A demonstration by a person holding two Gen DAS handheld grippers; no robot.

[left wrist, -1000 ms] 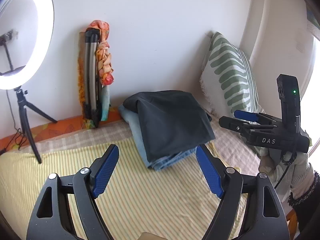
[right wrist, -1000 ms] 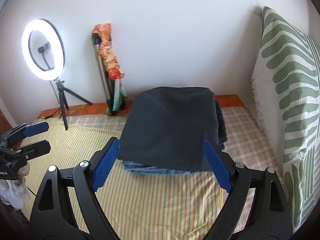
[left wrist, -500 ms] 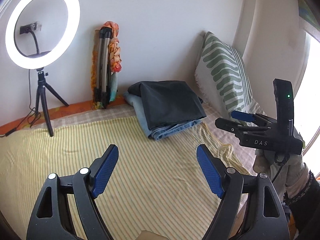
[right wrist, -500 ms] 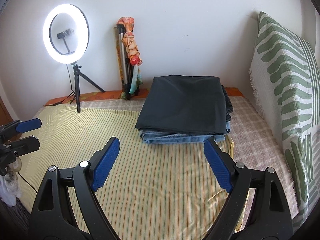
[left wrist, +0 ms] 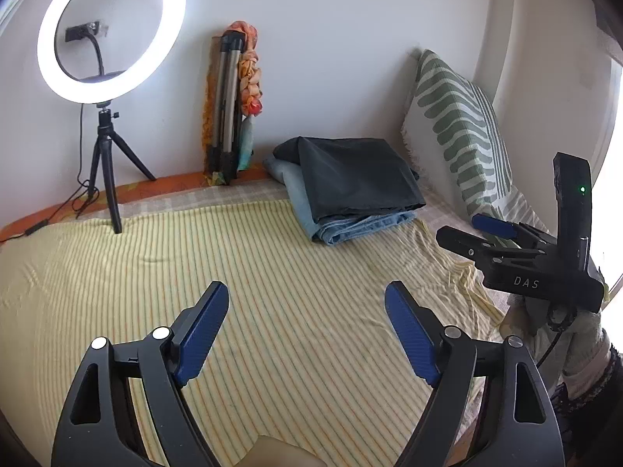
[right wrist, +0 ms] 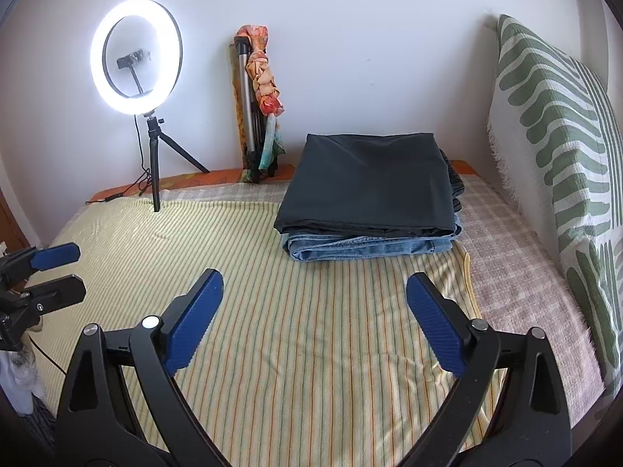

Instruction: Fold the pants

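A folded pair of dark pants (right wrist: pixel 370 183) lies flat on top of folded blue jeans (right wrist: pixel 370 247) at the far side of the bed; the same dark pants (left wrist: pixel 350 179) and jeans (left wrist: pixel 362 227) show in the left wrist view. My right gripper (right wrist: pixel 315 276) hovers over the striped sheet, well short of the stack. Its jaws are opening and hold nothing. My left gripper (left wrist: pixel 305 288) is open and empty over the sheet's middle. Each gripper shows in the other's view: the right gripper (left wrist: pixel 459 225) at the right edge, the left gripper (right wrist: pixel 78 268) at the left edge.
A yellow striped sheet (left wrist: pixel 233 253) covers the bed. A lit ring light (left wrist: pixel 109 31) on a small tripod stands at the back left, its cable trailing. A folded tripod wrapped in orange cloth (left wrist: pixel 233 97) leans on the wall. A green-patterned pillow (right wrist: pixel 557 124) stands at the right.
Both grippers have drawn back from the stack and sunk a little, so the pants look farther off. The right jaws stand wider than before.
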